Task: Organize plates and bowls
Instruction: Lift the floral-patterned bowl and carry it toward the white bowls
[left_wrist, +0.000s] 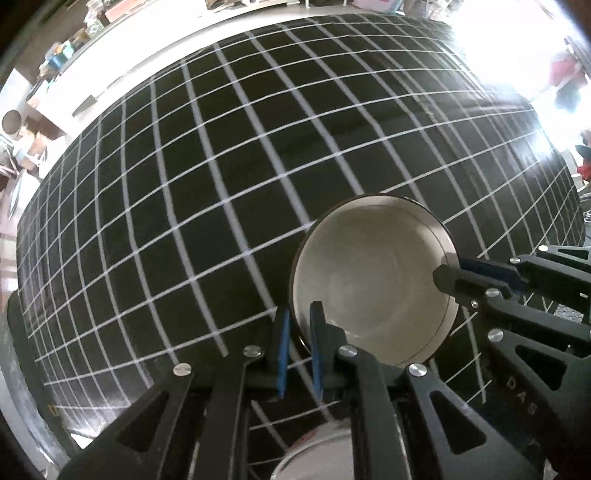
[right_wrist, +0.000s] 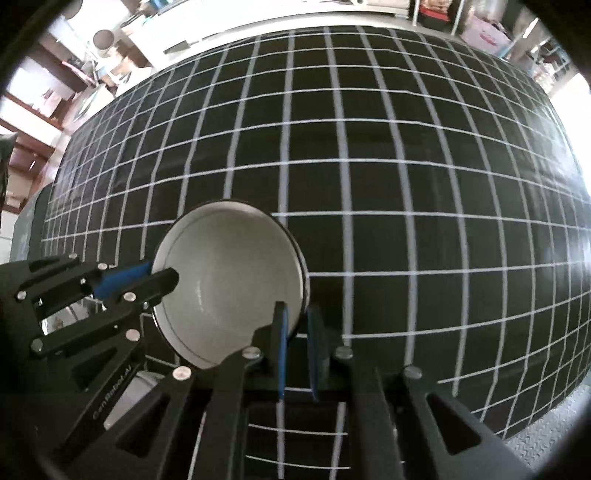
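Note:
A white bowl (left_wrist: 369, 280) with a dark outer rim hangs above the black, white-gridded tablecloth (left_wrist: 221, 184), gripped from two sides. My left gripper (left_wrist: 300, 314) is shut on the bowl's near-left rim, one blue pad inside and one outside. In the same view my right gripper (left_wrist: 452, 267) comes in from the right and pinches the opposite rim. In the right wrist view the bowl (right_wrist: 229, 280) sits left of centre. There my right gripper (right_wrist: 297, 310) is shut on its lower right rim and the left gripper (right_wrist: 157, 273) clamps its left edge.
Another pale dish (left_wrist: 317, 454) shows beneath my left gripper, mostly hidden. The gridded cloth (right_wrist: 406, 184) stretches far ahead and to the right. Shelves and clutter (right_wrist: 74, 74) line the room's far side beyond the table's edge.

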